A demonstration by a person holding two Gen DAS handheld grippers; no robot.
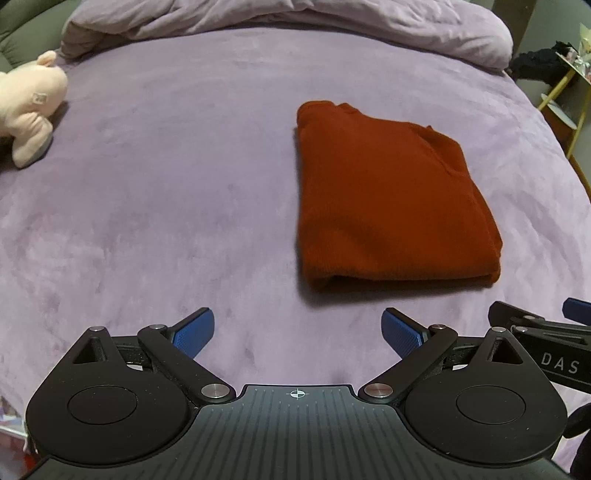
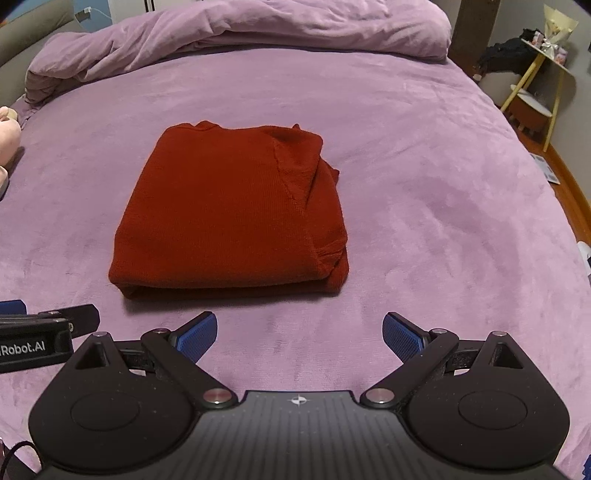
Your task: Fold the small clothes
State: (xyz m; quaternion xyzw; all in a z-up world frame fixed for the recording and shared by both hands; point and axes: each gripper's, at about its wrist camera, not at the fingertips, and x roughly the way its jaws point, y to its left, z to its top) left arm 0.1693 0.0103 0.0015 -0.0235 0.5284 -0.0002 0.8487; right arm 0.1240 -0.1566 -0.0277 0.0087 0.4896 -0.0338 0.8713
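A rust-red knit garment [image 1: 388, 199] lies folded into a thick rectangle on the purple bed cover [image 1: 166, 203]. It also shows in the right wrist view [image 2: 229, 214], with a sleeve seam on its right side. My left gripper [image 1: 297, 332] is open and empty, just short of the garment's near edge and to its left. My right gripper [image 2: 300, 334] is open and empty, just short of the near edge and to its right. Each gripper shows at the edge of the other's view.
A pink plush toy [image 1: 29, 107] lies at the bed's left edge. A bunched purple duvet [image 2: 240, 33] fills the far end. A yellow-legged side table [image 2: 535, 81] and dark items stand off the bed's right side.
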